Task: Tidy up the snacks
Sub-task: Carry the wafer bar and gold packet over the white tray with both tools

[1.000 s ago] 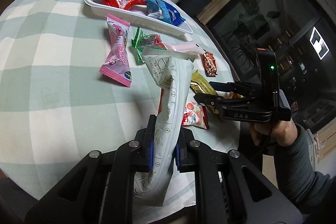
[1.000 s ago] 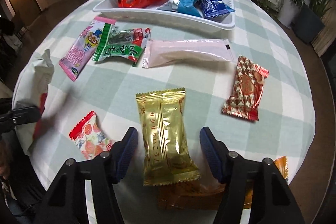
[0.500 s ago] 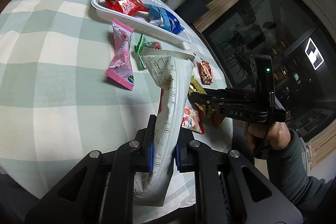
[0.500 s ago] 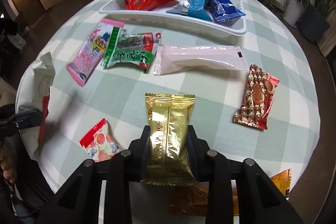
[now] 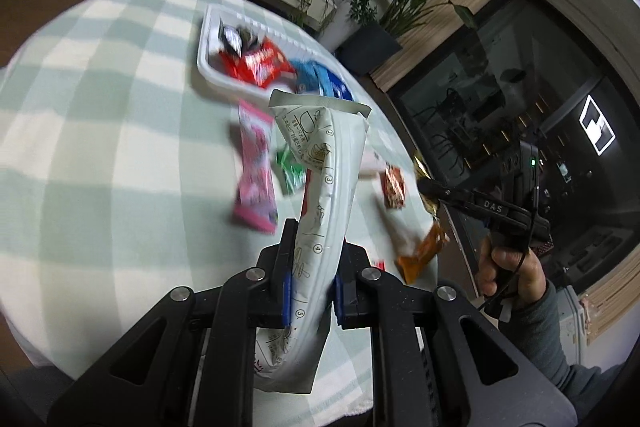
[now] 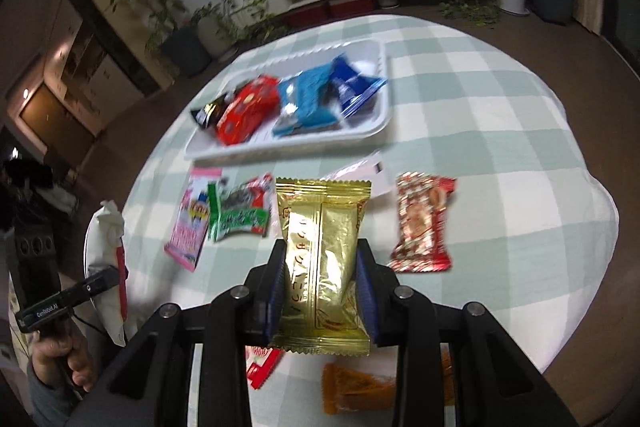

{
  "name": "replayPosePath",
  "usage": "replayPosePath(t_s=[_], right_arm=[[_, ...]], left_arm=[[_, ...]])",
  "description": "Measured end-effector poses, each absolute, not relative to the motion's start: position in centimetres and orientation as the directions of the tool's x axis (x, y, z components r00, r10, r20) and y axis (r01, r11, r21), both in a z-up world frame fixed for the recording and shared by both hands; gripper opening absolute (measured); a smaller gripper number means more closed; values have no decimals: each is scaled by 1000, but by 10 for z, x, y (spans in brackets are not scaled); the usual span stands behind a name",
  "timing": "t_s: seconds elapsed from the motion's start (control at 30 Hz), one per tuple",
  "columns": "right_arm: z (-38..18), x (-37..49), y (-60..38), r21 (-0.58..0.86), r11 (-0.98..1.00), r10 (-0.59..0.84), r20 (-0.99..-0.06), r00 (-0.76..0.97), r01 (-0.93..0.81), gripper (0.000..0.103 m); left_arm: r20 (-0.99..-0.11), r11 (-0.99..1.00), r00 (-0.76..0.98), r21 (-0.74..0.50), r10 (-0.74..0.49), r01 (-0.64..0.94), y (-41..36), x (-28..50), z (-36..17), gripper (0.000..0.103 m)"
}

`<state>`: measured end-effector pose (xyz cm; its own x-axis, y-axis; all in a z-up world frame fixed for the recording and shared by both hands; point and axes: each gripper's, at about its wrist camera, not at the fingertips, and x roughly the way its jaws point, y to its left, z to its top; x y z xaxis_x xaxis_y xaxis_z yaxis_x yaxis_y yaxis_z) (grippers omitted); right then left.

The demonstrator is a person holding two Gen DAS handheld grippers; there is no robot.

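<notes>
My left gripper (image 5: 310, 271) is shut on a long white snack packet (image 5: 320, 187) and holds it upright above the table. My right gripper (image 6: 322, 267) is shut on a gold foil snack packet (image 6: 322, 259), lifted off the cloth. A white tray (image 6: 372, 125) at the far side holds red, blue and dark packets; it also shows in the left wrist view (image 5: 208, 39). The right gripper appears in the left wrist view (image 5: 426, 187), the left one in the right wrist view (image 6: 112, 275).
Loose on the checked tablecloth (image 6: 500, 147): a pink packet (image 6: 190, 227), a green packet (image 6: 240, 215), a pale pink packet (image 6: 372, 171), a red-brown packet (image 6: 422, 223), an orange packet (image 6: 360, 387) and a red-white packet (image 6: 260, 367). Potted plants stand beyond the table.
My right gripper closed on the gold packet and lifted it off the table. My left gripper, still holding the white packet, rose and tilted; both views are blurred by motion.
</notes>
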<state>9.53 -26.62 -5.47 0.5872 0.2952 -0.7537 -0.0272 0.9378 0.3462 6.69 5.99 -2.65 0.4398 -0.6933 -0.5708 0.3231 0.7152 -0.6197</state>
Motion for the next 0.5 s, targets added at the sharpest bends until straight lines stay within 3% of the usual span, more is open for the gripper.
replayPosePath(t_s=[0.23, 0.5], right_arm=[[-35, 114, -303, 414, 909, 293, -703, 648, 38, 34], [19, 166, -288, 390, 919, 312, -625, 716, -59, 34]], left_arm=[[-549, 727, 484, -578, -682, 370, 50, 114, 15, 12], [-591, 768, 491, -483, -640, 421, 7, 196, 55, 13]])
